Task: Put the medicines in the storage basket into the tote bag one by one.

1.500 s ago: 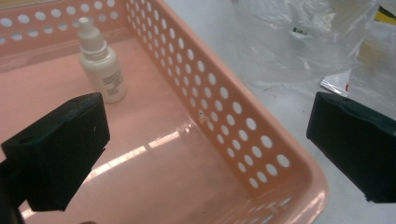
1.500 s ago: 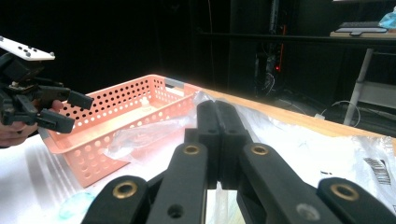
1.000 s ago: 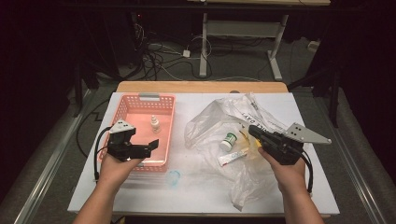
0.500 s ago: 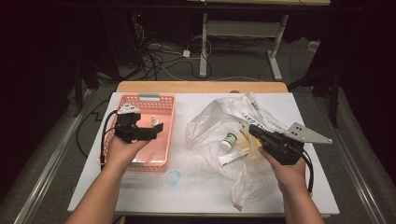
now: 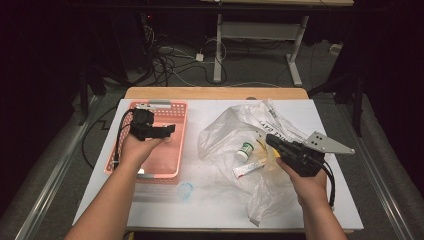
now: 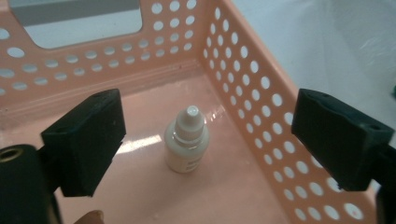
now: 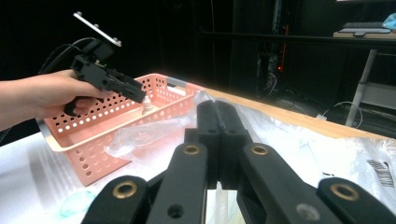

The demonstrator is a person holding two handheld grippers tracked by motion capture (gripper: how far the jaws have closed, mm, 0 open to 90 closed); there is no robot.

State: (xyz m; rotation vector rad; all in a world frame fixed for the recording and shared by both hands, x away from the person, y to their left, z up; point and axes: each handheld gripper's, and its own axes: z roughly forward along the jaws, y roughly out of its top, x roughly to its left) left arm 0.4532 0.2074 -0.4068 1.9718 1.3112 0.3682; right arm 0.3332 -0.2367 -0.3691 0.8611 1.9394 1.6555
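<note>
Closing now, the left hand-held gripper has its jaws apart around the dropper bottle standing in the pink basket; squeeze the body squarely, below the cap.

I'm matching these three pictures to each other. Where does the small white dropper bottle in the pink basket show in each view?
High view: small white dropper bottle stands in the pink perforated plastic basket, near its right wall, mostly behind the left gripper.
Left gripper view: centre, upright on the basket floor, between the open fingers.
Right gripper view: upper left, its tip inside the basket.
Shared landmark: the basket.
</note>
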